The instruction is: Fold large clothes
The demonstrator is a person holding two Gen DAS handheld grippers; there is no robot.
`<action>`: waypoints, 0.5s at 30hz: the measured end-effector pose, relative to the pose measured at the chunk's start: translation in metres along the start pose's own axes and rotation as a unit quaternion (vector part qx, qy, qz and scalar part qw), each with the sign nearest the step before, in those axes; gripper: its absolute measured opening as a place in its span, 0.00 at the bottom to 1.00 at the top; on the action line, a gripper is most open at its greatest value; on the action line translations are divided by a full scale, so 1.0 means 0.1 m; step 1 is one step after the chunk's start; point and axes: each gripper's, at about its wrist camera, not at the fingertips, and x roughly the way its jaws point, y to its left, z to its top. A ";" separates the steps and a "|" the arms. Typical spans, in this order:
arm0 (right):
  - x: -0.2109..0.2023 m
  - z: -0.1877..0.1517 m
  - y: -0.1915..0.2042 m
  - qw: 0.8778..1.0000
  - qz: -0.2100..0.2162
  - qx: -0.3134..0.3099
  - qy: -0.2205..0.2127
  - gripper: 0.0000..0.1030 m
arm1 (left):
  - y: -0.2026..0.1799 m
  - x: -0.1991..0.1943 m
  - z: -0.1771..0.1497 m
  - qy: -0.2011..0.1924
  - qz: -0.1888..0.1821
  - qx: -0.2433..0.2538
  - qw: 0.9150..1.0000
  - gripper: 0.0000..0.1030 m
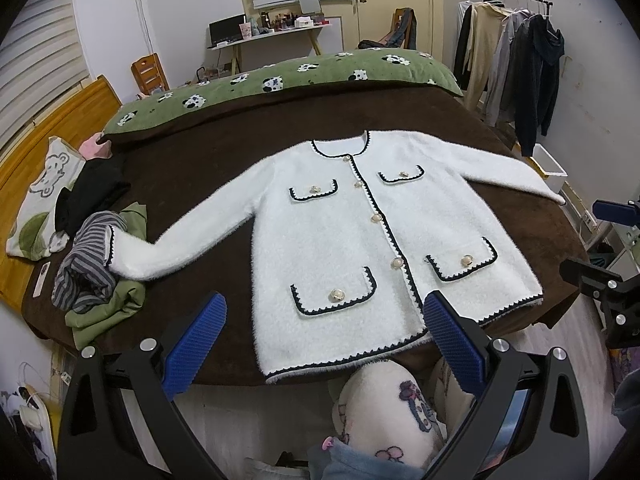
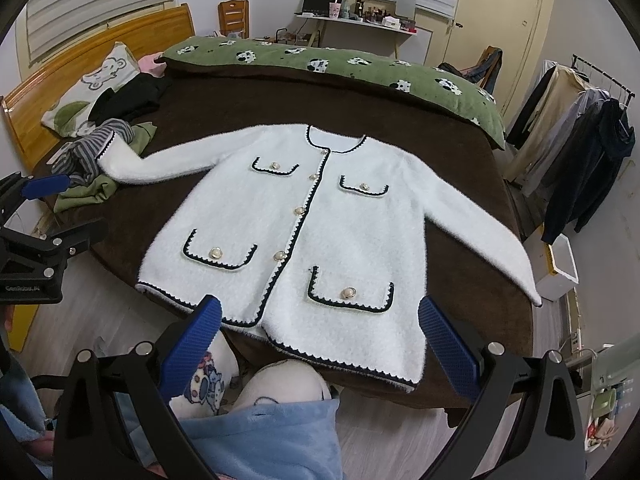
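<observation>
A fluffy white cardigan (image 1: pixel 340 220) (image 2: pixel 304 224) with dark scalloped trim, gold buttons and several pockets lies face up and spread flat on the brown bed cover (image 1: pixel 192 172) (image 2: pixel 224 100). Both sleeves stretch out to the sides; its hem hangs at the near bed edge. My left gripper (image 1: pixel 324 306) hovers open above the hem's left half, touching nothing. My right gripper (image 2: pixel 318 308) is open above the hem's right half, also empty. Each gripper shows at the edge of the other's view: the right gripper (image 1: pixel 612 212) and the left gripper (image 2: pixel 44 186).
A heap of striped, green and black clothes (image 1: pixel 96 264) (image 2: pixel 100 152) lies by the left sleeve cuff. A green cow-print duvet (image 1: pixel 280 80) (image 2: pixel 340 68) is rolled along the far side. A clothes rack (image 1: pixel 516 72) and white box (image 1: pixel 552 168) stand right. The person's knees (image 1: pixel 388 408) are below the hem.
</observation>
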 end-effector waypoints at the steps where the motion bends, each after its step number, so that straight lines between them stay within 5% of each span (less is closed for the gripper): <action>1: 0.00 0.00 0.00 1.000 0.001 0.001 0.000 0.94 | 0.00 0.00 -0.01 0.001 0.000 0.000 1.000 0.94; 15: 0.04 -0.03 0.02 1.000 0.000 0.000 0.002 0.94 | 0.02 0.02 -0.02 0.003 0.000 -0.005 1.000 0.94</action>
